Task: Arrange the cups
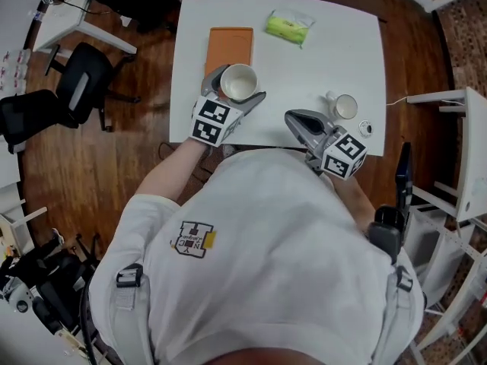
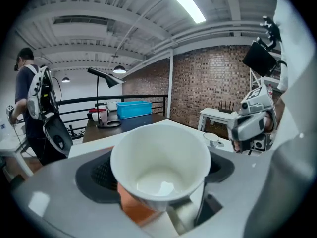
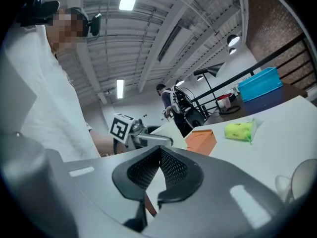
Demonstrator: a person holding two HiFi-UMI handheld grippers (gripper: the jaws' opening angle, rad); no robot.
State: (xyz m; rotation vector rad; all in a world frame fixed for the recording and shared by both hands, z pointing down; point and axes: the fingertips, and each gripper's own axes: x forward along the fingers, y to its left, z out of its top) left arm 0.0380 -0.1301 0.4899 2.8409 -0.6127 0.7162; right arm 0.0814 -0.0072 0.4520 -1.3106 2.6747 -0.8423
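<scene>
Head view: left gripper (image 1: 240, 84) jaws hold cup (image 1: 239, 80) over desk (image 1: 304, 63); second cup (image 1: 344, 106) on desk near right gripper (image 1: 292, 117) | left gripper view: held cup empty inside | right gripper view: jaws pressed together, nothing between

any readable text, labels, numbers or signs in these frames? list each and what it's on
No text can be read in full.
shirt emblem: small lettering, too blurred to read.
marker cubes: black-and-white square codes only, no words or numbers.
green packet: any print is too small to read.
orange box: no print visible.
</scene>
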